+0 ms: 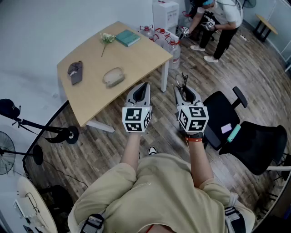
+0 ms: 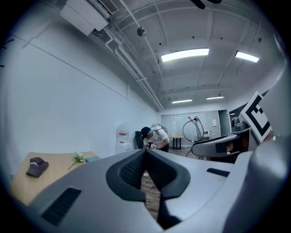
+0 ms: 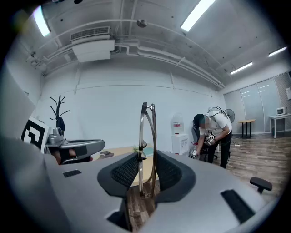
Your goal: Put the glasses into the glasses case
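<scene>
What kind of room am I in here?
Probably an office or workroom: it has a light wooden table, a black swivel office chair and a white water dispenser by the wall.

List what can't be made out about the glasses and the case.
- Glasses case: head view, too small to tell open from shut.
- Glasses: right gripper view, edge-on, lens shape unclear; lower end hidden between the pads of the right gripper.
- Teal book: head view, cover print too small.
</scene>
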Demonstrator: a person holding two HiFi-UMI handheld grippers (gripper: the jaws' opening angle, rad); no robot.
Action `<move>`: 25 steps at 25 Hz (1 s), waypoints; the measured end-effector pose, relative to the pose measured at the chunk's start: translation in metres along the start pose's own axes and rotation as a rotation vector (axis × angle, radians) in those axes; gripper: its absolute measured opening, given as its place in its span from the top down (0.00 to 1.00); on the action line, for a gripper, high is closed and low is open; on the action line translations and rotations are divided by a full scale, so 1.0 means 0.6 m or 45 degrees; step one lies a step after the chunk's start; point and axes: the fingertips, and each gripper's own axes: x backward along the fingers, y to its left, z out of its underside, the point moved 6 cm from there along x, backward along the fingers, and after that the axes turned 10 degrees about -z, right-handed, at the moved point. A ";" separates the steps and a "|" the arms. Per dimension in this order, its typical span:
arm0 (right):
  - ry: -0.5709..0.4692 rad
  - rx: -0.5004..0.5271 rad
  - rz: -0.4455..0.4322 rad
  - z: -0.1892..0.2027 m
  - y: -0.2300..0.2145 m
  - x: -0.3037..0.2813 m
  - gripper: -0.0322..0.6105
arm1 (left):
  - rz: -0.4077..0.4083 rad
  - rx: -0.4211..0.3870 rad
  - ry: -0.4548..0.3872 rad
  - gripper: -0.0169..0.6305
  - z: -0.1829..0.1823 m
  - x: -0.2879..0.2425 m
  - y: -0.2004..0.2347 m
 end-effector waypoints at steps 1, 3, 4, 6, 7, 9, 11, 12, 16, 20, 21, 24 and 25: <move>0.002 0.000 0.000 -0.001 0.005 -0.009 0.75 | -0.003 0.001 0.001 0.94 0.000 -0.002 0.010; 0.001 -0.005 0.002 -0.002 0.014 -0.025 0.75 | -0.007 0.005 0.001 0.94 0.001 -0.006 0.030; -0.004 -0.011 0.005 -0.002 0.017 -0.033 0.75 | -0.009 0.007 0.001 0.94 0.002 -0.007 0.039; -0.025 -0.027 0.005 -0.001 0.024 -0.050 0.75 | -0.014 0.011 -0.001 0.94 0.006 -0.010 0.057; -0.035 -0.034 0.000 -0.002 0.028 -0.060 0.75 | -0.018 0.011 0.000 0.94 0.007 -0.011 0.067; -0.042 -0.042 -0.019 -0.001 0.043 -0.083 0.75 | -0.032 0.012 0.002 0.94 0.010 -0.010 0.091; -0.037 -0.040 -0.045 0.001 0.065 -0.112 0.74 | -0.058 0.020 0.000 0.94 0.014 -0.008 0.122; -0.035 -0.037 -0.061 0.002 0.077 -0.127 0.74 | -0.072 0.026 0.000 0.94 0.018 -0.007 0.139; -0.041 -0.065 -0.164 0.010 0.129 -0.188 0.74 | -0.135 0.041 0.009 0.94 0.031 0.007 0.205; -0.008 -0.061 -0.249 0.016 0.172 -0.243 0.74 | -0.206 0.059 0.020 0.94 0.036 0.013 0.267; 0.008 -0.050 -0.261 0.017 0.180 -0.257 0.74 | -0.226 0.063 0.021 0.94 0.037 0.015 0.282; 0.036 -0.053 -0.307 0.017 0.200 -0.305 0.74 | -0.296 0.074 0.023 0.94 0.041 0.014 0.328; 0.045 -0.056 -0.328 0.015 0.206 -0.324 0.74 | -0.319 0.076 0.028 0.94 0.044 0.010 0.345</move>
